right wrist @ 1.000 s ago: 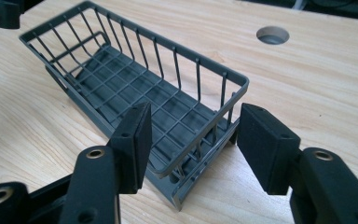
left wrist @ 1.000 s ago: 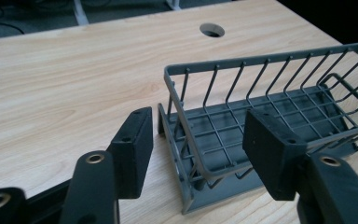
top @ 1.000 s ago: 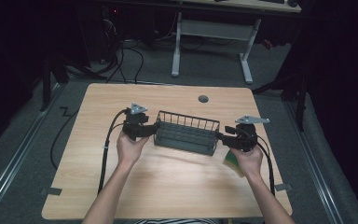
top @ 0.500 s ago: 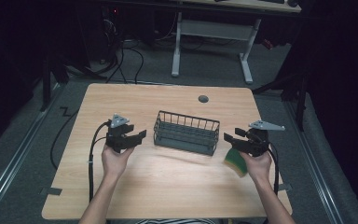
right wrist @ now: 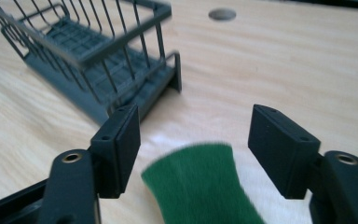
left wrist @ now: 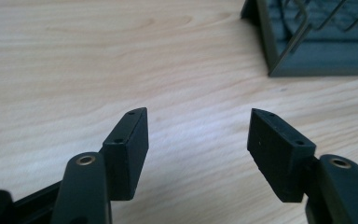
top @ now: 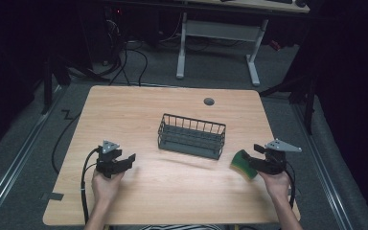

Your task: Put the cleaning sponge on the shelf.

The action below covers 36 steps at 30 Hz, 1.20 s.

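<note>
While the wire basket (top: 192, 136) sits empty, both grippers, left (top: 127, 160) and right (top: 250, 159), are released, a green sponge (right wrist: 200, 184) between the right's jaws.

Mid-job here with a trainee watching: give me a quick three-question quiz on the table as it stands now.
1. True or false: the dark wire basket holds the green scouring sponge.
2. Which gripper has the sponge lying between its jaws: A) the left gripper or B) the right gripper?
3. Fill in: the round grey grommet hole in the light wooden table lies on the basket's ____ side, away from the person.

Key
1. False: the sponge lies on the table beside the basket's right end.
2. B: the right gripper view shows it between jaws that have just been opening, untouched by the pads.
3. Far.
</note>
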### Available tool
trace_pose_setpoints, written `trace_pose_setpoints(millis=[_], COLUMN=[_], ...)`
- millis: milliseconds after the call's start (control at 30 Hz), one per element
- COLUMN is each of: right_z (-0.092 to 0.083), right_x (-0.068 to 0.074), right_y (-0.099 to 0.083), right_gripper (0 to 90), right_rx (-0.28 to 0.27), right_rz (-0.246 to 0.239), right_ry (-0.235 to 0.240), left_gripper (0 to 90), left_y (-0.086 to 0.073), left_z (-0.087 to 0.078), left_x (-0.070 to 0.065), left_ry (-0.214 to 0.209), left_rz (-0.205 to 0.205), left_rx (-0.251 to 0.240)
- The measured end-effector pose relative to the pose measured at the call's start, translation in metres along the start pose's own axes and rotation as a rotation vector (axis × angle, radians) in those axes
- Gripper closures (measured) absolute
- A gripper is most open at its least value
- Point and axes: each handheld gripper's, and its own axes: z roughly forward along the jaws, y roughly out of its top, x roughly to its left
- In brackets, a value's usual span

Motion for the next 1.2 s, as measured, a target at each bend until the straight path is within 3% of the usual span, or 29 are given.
trace_pose_setpoints(millis=[133,367,767,933,1200], right_z=[-0.002,0.010,0.031,0.037,0.036], right_x=[-0.002,-0.002,-0.006,-0.007,-0.008], right_y=[-0.009,-0.019,-0.024,-0.026,-0.027], right_gripper=[28.2,22.9,15.4,15.8,23.7], right_rx=[0.002,0.063,0.164,0.207,0.219], right_rz=[-0.014,-0.077,-0.083,-0.090,-0.117], right_ry=[-0.003,0.000,0.037,0.044,0.043], left_gripper=[37.9,36.9,33.7,33.6,33.5], left_y=[-0.013,-0.022,-0.023,-0.023,-0.023], left_z=[0.003,0.007,0.007,0.008,0.008], left_x=[0.003,0.007,0.004,-0.001,-0.001], left_ry=[0.038,0.068,0.104,0.135,0.134], left_rz=[0.013,0.019,0.022,0.055,0.054], left_rx=[0.026,0.010,0.015,0.028,0.027])
